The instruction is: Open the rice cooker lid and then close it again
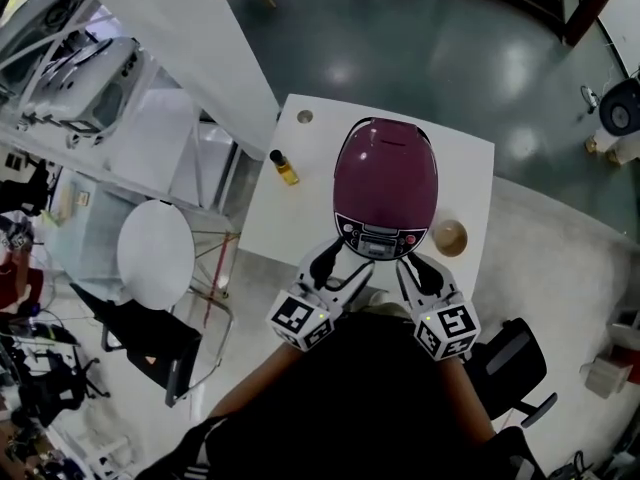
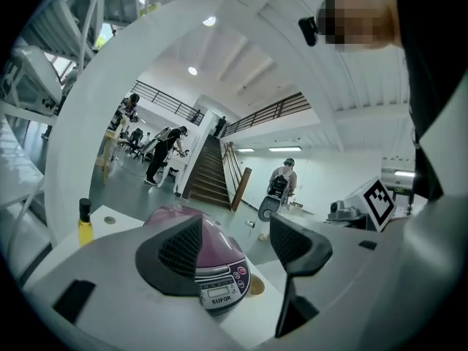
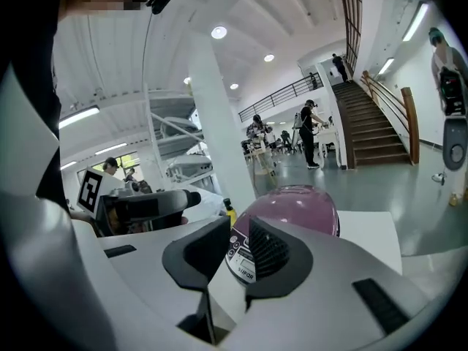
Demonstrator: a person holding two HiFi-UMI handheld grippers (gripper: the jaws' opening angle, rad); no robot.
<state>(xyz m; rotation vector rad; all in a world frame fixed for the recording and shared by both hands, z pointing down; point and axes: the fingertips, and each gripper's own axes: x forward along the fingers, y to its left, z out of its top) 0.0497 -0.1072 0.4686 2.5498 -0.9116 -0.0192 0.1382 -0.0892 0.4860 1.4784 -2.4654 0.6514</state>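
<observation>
As seen from the head, starts at far left with white chair (image 1: 155, 253), off the table (image 1: 300, 218) and well apart from the rest. Further right, on the table's upper left part, has bottle (image 1: 284, 167) upright, near the cooker (image 1: 385, 178) but not touching. Puts cooker at centre frame, lid down, control panel facing the lower edge. Finds left gripper (image 1: 338, 268) just below the panel's left side, pointing up-frame and close to level, forearm (image 1: 250, 393) running in from the lower left. Shows right gripper (image 1: 413, 268) just below the panel's right side, angled slightly down, forearm entering from the lower right, marker cubes side by side near bottom centre. Leaves tan bowl (image 1: 449, 237) just beside the cooker's right flank.

Through the left gripper view, places bottle (image 2: 85, 221) at left edge, then left gripper (image 2: 235, 229) with jaws spread wide and clamping nothing. Frames cooker (image 2: 219, 269) beyond and between them, without contact, bowl (image 2: 256, 285) peeping out at its lower right.

Through the right gripper view, catches bottle (image 3: 229, 210) just left of centre. Has right gripper (image 3: 238, 232) with jaws nearly together, only a narrow slot left, nothing pinched. Sets cooker (image 3: 292, 207) beyond, panel glimpsed through the slot, dome rising to the right.
</observation>
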